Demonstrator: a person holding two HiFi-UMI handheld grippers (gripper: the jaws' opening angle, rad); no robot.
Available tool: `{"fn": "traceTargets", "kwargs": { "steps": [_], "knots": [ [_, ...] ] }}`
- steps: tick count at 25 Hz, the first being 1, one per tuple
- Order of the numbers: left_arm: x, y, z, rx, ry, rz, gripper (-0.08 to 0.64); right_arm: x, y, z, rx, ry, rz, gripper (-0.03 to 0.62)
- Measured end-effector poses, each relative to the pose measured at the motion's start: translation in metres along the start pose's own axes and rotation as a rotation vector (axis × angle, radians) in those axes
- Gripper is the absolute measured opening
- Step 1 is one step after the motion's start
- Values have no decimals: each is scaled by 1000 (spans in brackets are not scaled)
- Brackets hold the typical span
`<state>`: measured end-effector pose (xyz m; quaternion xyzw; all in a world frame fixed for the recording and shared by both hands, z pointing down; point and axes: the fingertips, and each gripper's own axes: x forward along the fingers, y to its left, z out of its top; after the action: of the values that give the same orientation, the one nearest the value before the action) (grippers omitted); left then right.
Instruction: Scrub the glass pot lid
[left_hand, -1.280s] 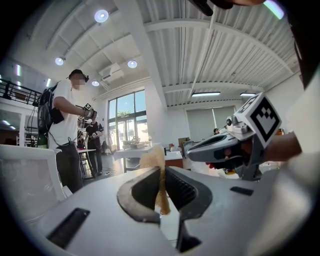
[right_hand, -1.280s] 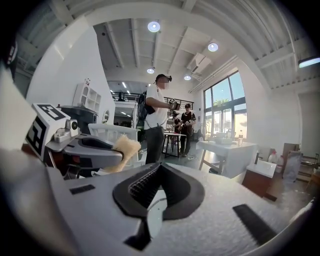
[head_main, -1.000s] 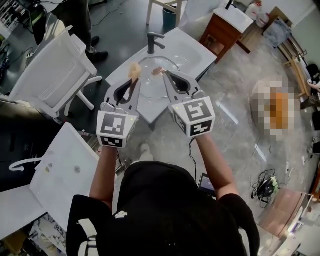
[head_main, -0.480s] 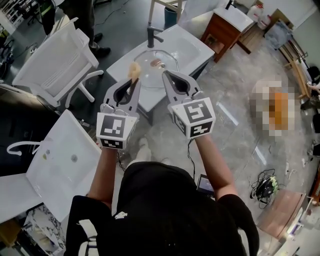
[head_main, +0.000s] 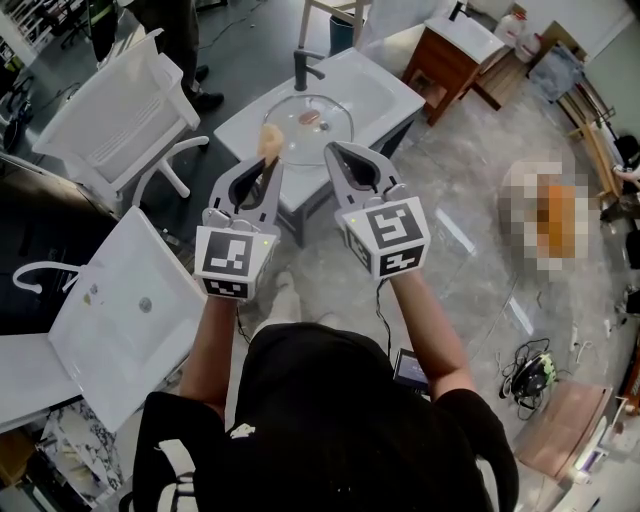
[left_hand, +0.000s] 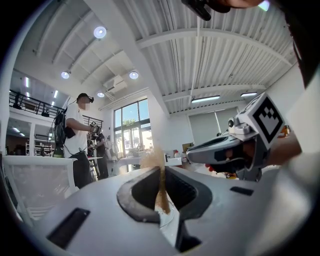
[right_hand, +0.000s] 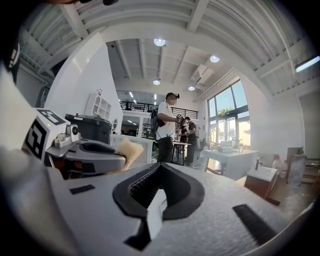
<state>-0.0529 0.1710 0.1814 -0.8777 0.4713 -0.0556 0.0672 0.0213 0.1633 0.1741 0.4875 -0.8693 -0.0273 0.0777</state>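
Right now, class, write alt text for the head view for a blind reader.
A person's left hand-held gripper clamps a tan sponge, the right hand-held gripper is shut and empty; ahead, a glass pot lid lies on a white sink.

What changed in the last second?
Both grippers drew back from the sink: the right gripper, whose tip overlapped the glass lid, is now clear of it. The left gripper still clamps the tan sponge, the right stays shut and empty, and the lid still lies in the sink.

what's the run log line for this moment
left hand-held gripper: shut on sponge | right hand-held gripper: shut, empty | glass lid: lying on sink, untouched, ahead of both
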Motion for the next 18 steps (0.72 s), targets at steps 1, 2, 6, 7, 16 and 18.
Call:
{"fn": "traceTargets", "kwargs": {
  "steps": [1,2,6,7,16,18],
  "knots": [
    [-2,-3,1,0,-1,1,20,-3,1,0,-1,-1,1,0],
    [-5,-6,1,1,-3,1,20,-7,3,0,-2,-4,2,0],
    [-11,-15,3,3,-7,4,20,-18,5,-3,-12,-2,5,0],
    [-13,-17,3,2,-8,5,20,-20,5,-4,-16,3,4,0],
    [-23,-29,0,-2,-5,11,20,-32,10,-10,-20,5,10,0],
    [-24,-30,-1,-1,-4,10,20,-33,10,-11,-20,7,9,0]
  ]
}}
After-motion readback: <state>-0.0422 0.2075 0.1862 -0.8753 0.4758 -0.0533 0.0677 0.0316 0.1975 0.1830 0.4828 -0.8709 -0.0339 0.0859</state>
